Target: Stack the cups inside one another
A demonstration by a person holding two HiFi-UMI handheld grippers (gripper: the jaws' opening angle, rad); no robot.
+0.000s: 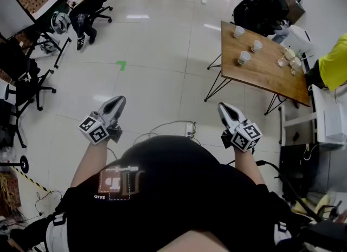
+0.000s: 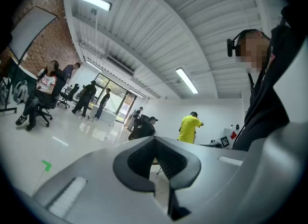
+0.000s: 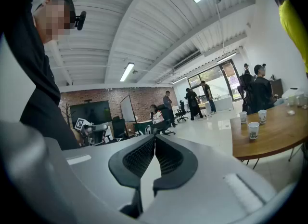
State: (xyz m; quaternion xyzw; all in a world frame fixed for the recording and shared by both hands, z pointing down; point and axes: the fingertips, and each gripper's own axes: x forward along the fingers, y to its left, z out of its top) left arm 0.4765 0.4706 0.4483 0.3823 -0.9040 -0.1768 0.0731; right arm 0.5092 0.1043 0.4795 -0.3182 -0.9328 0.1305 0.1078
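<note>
Cups (image 1: 244,57) sit in neither claw. The left claw (image 1: 116,102) has its jaws pressed together with nothing between them, as the left gripper view shows (image 2: 155,140). The right claw (image 1: 225,108) is closed and empty in the same way (image 3: 155,138). In the head view both claws are held out over the pale tiled floor (image 1: 162,56), left of centre and right of centre, well apart from each other.

Further out, in the upper right of the head view, stands a wooden table (image 1: 265,75). Three white paper cups stand upright on it, separate and unstacked, well away from both claws. The right gripper view shows the same three (image 3: 253,130) at its right edge. A person in a yellow shirt (image 1: 335,64) is beside the table's far end.
</note>
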